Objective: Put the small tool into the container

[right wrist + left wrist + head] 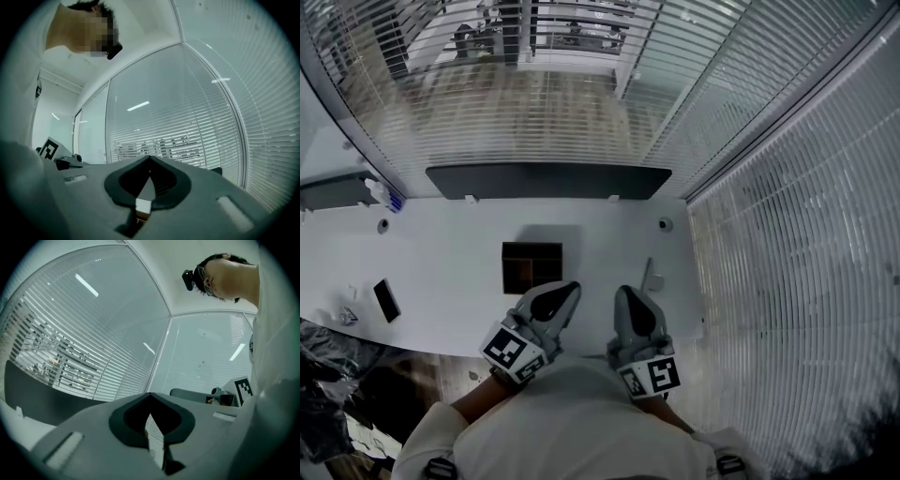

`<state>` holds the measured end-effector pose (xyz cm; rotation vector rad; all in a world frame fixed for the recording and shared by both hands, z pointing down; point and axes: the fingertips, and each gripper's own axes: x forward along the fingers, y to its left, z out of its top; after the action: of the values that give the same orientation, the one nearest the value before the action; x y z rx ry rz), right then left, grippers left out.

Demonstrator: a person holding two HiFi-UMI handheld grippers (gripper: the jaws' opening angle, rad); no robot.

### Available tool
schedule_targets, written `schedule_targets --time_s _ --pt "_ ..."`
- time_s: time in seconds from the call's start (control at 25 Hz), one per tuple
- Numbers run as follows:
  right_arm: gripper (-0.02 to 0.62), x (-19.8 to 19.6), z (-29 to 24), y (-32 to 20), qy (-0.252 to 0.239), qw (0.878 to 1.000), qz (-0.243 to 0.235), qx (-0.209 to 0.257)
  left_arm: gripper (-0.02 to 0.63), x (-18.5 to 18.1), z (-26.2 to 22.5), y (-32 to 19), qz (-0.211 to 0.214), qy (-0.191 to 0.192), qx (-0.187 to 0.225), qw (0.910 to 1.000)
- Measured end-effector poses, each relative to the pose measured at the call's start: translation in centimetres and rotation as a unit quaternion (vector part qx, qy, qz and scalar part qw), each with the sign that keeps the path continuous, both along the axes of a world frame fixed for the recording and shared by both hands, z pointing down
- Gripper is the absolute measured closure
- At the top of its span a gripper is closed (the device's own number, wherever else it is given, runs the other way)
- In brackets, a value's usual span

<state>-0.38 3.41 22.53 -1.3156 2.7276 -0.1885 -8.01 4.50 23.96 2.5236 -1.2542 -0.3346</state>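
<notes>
In the head view a dark open-topped box, the container (pixel 532 266), stands in the middle of the white table (pixel 450 272). A thin grey small tool (pixel 649 273) lies to its right, near the table's right edge. My left gripper (pixel 571 287) hovers at the container's near right corner, and its jaws meet at the tip with nothing between them. My right gripper (pixel 624 292) sits just near and left of the tool, also shut and empty. Both gripper views look level over the table at glass walls; the left gripper (pixel 150 394) and right gripper (pixel 150 157) show closed tips.
A black phone (pixel 386 300) and a crumpled wrapper (pixel 347 317) lie at the table's left. A bottle (pixel 381 193) stands far left. A dark panel (pixel 548 180) runs along the back edge. Glass walls with blinds (pixel 787 244) close the back and right.
</notes>
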Motion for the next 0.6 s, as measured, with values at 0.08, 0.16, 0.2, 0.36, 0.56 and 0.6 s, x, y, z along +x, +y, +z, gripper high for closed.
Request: schedule_targets --time_s 0.08,0.16,0.2,0.36,0.56,0.6 --pt "0.595 0.4 -0.1 -0.3 -0.003 1.0 -0.001 0.003 0.603 0.5 -0.2 -0.3 -0.003 -0.004 0.002 1.0" --pt "0.595 0.9 -0.3 -0.4 -0.002 1.0 -0.004 0.006 0.603 1.2 -0.4 -0.5 -0.005 -0.012 0.005 0.9999" --pt "0.595 1.2 -0.4 -0.5 -0.001 1.0 -0.006 0.009 0.603 1.6 -0.4 -0.6 -0.006 -0.016 0.006 0.9998" --pt "0.595 2.9 -0.5 -0.6 0.003 1.0 -0.005 0.015 0.603 3.2 -0.7 -1.0 -0.005 -0.022 0.015 0.9996" --pt "0.594 4.9 -1.4 -0.9 0.011 1.0 -0.003 0.025 0.603 5.2 -1.9 -1.6 -0.005 -0.025 0.025 0.9994" --pt "0.595 5.3 -1.7 -0.9 0.013 1.0 -0.002 0.027 0.603 5.6 -2.2 -1.7 -0.004 -0.026 0.026 0.9993"
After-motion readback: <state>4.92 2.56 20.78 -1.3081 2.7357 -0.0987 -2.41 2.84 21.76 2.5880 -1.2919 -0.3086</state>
